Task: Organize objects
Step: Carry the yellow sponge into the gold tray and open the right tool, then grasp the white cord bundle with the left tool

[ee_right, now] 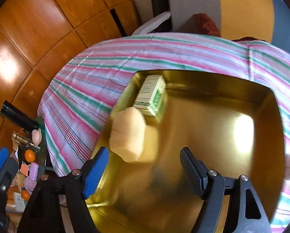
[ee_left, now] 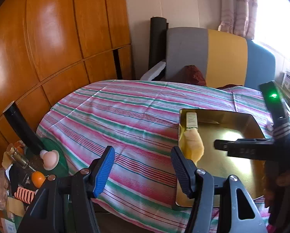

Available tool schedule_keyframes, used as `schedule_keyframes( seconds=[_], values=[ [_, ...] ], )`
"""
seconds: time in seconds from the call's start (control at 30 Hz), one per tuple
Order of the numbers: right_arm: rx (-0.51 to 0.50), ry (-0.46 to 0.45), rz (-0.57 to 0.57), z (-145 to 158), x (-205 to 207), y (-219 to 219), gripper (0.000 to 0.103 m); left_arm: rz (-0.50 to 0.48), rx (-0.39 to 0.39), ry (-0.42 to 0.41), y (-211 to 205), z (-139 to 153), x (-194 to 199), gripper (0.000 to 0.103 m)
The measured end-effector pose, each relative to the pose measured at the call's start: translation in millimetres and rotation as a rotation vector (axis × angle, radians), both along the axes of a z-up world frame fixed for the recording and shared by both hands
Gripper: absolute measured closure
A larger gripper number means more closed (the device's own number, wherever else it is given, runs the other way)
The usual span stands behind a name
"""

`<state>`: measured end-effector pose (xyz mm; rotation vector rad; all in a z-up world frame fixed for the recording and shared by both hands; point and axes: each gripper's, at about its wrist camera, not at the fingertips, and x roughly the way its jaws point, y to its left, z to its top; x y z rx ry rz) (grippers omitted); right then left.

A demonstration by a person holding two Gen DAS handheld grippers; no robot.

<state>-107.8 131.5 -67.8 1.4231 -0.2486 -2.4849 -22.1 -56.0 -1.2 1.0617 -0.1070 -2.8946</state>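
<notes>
A shiny gold tray [ee_right: 213,126] lies on a bed with a pink, green and white striped cloth [ee_right: 82,89]. In its far left corner lies a green and white box [ee_right: 150,95]. Just in front of the box, a pale peach lumpy object [ee_right: 127,134] rests against the tray's left wall. My right gripper [ee_right: 145,155] hangs open over the tray. The peach object is just ahead of its blue finger [ee_right: 95,172], and no pad presses on it. My left gripper [ee_left: 142,155] is open and empty over the cloth beside the tray's [ee_left: 232,120] left rim.
A cluttered low table at the left holds an orange [ee_left: 37,178], a pink mushroom-shaped piece [ee_left: 50,158], a black tube [ee_left: 22,128] and a ribbed pink roller [ee_left: 25,195]. A wooden wardrobe [ee_left: 57,38] stands behind. A grey, yellow and blue chair back [ee_left: 203,54] rises beyond the bed.
</notes>
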Motion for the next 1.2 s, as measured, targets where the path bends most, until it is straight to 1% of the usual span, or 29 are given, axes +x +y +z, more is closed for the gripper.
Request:
schedule_keyframes(
  seconds=[0.1, 0.23, 0.33, 0.43, 0.47, 0.5, 0.63, 0.73, 0.77, 0.83, 0.87, 0.9, 0.93, 0.97, 1.0, 1.03, 1.07, 1.1, 1.2],
  values=[
    [0.002, 0.030, -0.032, 9, 12, 21, 0.026, -0.022, 0.005, -0.003, 7, 1, 0, 0.042],
    [0.024, 0.073, -0.081, 22, 31, 56, 0.025, -0.086, 0.032, -0.027, 22, 0, -2, 0.042],
    [0.041, 0.098, -0.131, 31, 46, 90, 0.024, -0.152, 0.059, -0.092, 40, -7, -9, 0.042],
    [0.062, 0.131, -0.214, 43, 64, 134, 0.024, -0.205, 0.129, -0.185, 56, -16, -21, 0.043],
    [0.067, 0.140, -0.243, 46, 70, 149, 0.024, -0.233, 0.140, -0.200, 64, -18, -23, 0.046],
    [0.076, 0.152, -0.278, 50, 78, 167, 0.023, -0.263, 0.130, -0.198, 75, -18, -23, 0.047],
    [0.121, 0.190, -0.435, 64, 107, 241, 0.021, -0.417, 0.094, -0.190, 125, -13, -20, 0.048],
    [0.137, 0.205, -0.574, 69, 128, 300, 0.020, -0.549, 0.085, -0.201, 169, -9, -19, 0.048],
    [0.138, 0.211, -0.622, 68, 136, 319, 0.020, -0.612, 0.079, -0.207, 190, -8, -18, 0.048],
    [0.148, 0.216, -0.717, 65, 151, 355, 0.019, -0.669, 0.069, -0.232, 219, -9, -20, 0.048],
    [0.148, 0.219, -0.753, 63, 158, 370, 0.019, -0.708, 0.073, -0.255, 238, -11, -21, 0.050],
    [0.148, 0.227, -0.794, 60, 167, 387, 0.019, -0.743, 0.079, -0.284, 258, -14, -24, 0.056],
    [0.150, 0.232, -0.831, 56, 173, 400, 0.019, -0.757, 0.076, -0.305, 273, -16, -28, 0.057],
    [0.144, 0.236, -0.876, 51, 181, 413, 0.019, -0.775, 0.063, -0.322, 291, -20, -32, 0.058],
    [0.117, 0.234, -0.923, 45, 188, 425, 0.019, -0.792, 0.044, -0.326, 311, -25, -36, 0.060],
    [0.064, 0.218, -0.969, 40, 194, 436, 0.019, -0.798, 0.033, -0.333, 319, -29, -35, 0.060],
    [-0.008, 0.223, -1.004, 38, 201, 446, 0.019, -0.804, 0.016, -0.356, 334, -35, -40, 0.062],
    [-0.057, 0.237, -1.024, 37, 205, 453, 0.019, -0.809, 0.001, -0.378, 349, -44, -45, 0.062],
    [-0.106, 0.234, -1.025, 34, 207, 460, 0.019, -0.791, -0.071, -0.426, 377, -67, -59, 0.062]
  ],
)
